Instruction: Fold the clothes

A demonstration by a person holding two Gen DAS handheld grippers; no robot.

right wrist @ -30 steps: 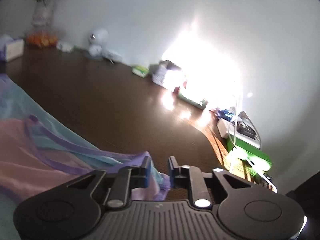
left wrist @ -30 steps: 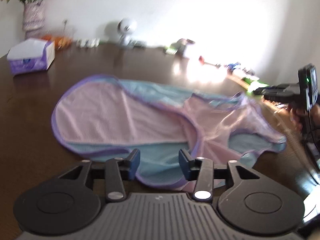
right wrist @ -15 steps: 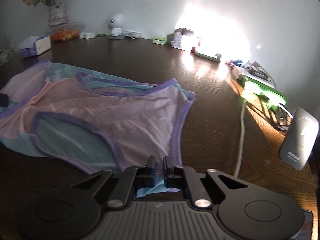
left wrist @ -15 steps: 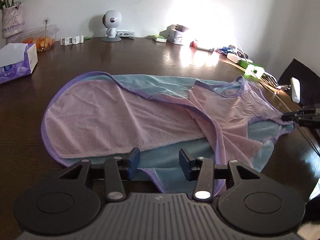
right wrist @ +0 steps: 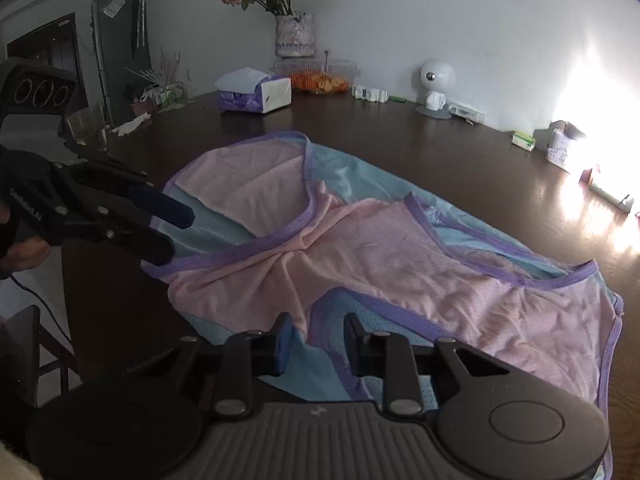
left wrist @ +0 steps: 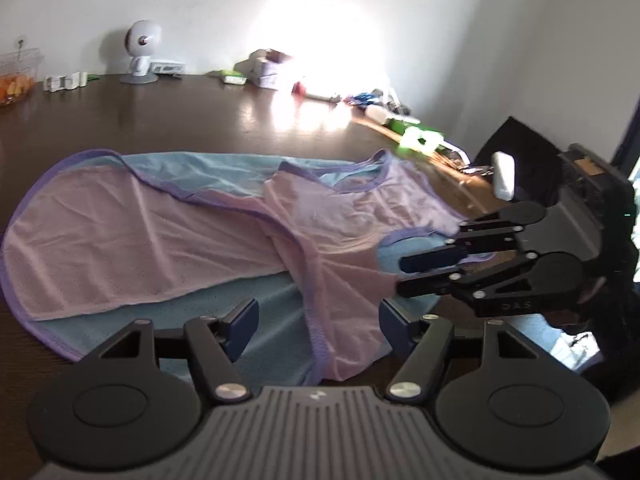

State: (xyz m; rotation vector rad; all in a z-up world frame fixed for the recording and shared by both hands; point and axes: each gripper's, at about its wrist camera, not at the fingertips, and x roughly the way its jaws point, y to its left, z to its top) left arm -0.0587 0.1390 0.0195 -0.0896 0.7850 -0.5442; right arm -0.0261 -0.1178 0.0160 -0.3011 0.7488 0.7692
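Note:
A pink and light-blue mesh sleeveless top (left wrist: 168, 240) with purple trim lies spread on the dark wooden table (left wrist: 200, 116), partly folded over itself. My left gripper (left wrist: 316, 324) hovers at its near edge; its jaws are opening, with the hem (left wrist: 320, 348) lying under the gap and the pads clear of it. My right gripper (right wrist: 318, 340) is low over the armhole end (right wrist: 360, 320); its jaws are opening too, a strip of cloth showing between them without being pressed. Each view shows the other gripper: the right (left wrist: 402, 276), the left (right wrist: 176, 236).
Along the far wall stand a tissue box (right wrist: 256, 96), a vase of flowers (right wrist: 294, 36), an orange snack container (right wrist: 320, 78), a small white robot-shaped camera (right wrist: 434, 84) and green boxes (left wrist: 420, 136). A glass (right wrist: 86, 126) sits at the left; a chair (right wrist: 24, 360) stands below the table edge.
The right gripper swung left from the garment's right end towards the left gripper, its jaws narrowing and then widening. The left gripper's jaws spread wider and it turned right.

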